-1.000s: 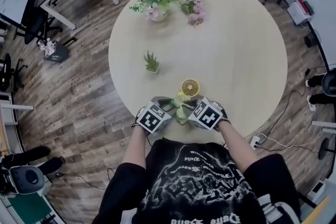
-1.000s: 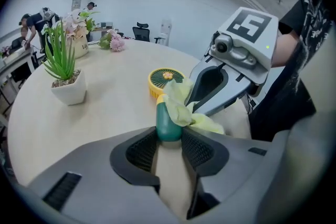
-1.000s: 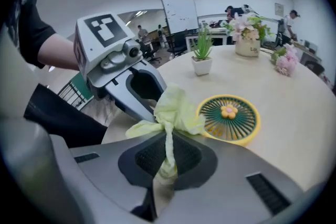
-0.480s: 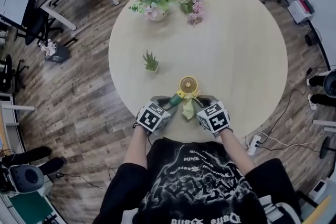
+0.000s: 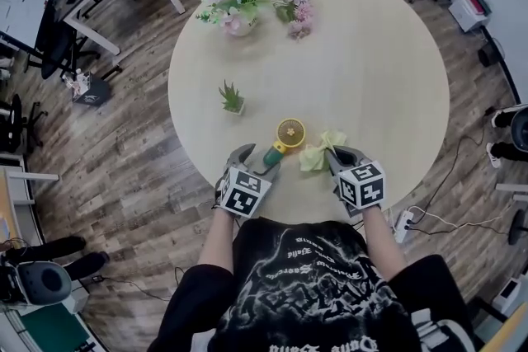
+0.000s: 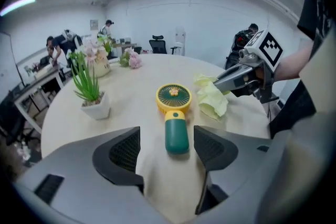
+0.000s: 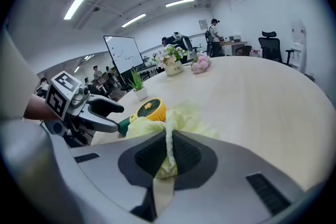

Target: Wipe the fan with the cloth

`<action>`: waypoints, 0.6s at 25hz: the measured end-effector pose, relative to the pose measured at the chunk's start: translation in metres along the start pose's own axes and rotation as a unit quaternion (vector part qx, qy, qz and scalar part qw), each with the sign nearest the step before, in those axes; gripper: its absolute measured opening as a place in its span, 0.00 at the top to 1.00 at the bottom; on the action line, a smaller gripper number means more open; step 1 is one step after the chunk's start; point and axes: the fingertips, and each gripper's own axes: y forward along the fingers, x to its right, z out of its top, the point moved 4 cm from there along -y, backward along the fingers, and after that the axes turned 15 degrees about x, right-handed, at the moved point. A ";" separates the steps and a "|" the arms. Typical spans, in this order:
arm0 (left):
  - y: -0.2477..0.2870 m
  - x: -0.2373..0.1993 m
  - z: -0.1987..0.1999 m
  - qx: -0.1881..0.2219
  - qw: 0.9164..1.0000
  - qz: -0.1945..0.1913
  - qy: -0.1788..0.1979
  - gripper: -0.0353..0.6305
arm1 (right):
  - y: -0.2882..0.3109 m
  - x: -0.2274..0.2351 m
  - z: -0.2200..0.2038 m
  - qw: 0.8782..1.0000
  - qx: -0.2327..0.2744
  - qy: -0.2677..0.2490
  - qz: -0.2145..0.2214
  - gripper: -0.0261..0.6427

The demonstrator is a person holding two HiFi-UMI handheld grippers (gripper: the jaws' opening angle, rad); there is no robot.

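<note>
We judge the fan (image 5: 286, 133), flat on the table (image 5: 371, 53), light, rigid and apt to slide, so we grip its handle (image 5: 272, 155), untouched between the wide, just-opened jaws of the left gripper (image 5: 260, 158), while right of the fan the right gripper (image 5: 337, 152) pinches the limp cloth (image 5: 316, 156).

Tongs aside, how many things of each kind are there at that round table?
Yellow-headed, green-handled handheld fan: 1
Crumpled pale-yellow cloth: 1
Small green potted plant: 1
Pink flower bunches: 2
Total: 5
</note>
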 end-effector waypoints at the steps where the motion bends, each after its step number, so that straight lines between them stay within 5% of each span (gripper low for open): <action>1: 0.000 0.002 0.007 0.008 1.000 0.012 0.023 0.46 | -0.002 0.002 -0.001 1.000 0.004 0.004 -0.003 0.92; 5: 0.014 0.019 0.019 -0.020 0.993 0.031 0.113 0.48 | -0.007 0.011 0.000 0.999 0.023 0.026 -0.017 0.92; 9: 0.031 0.026 0.007 -0.090 0.983 0.056 0.151 0.58 | -0.012 0.017 0.005 0.998 0.039 0.037 -0.020 0.92; 15: 0.040 0.027 -0.004 -0.125 0.986 0.053 0.093 0.64 | -0.017 0.027 0.006 0.997 0.045 0.051 -0.020 0.92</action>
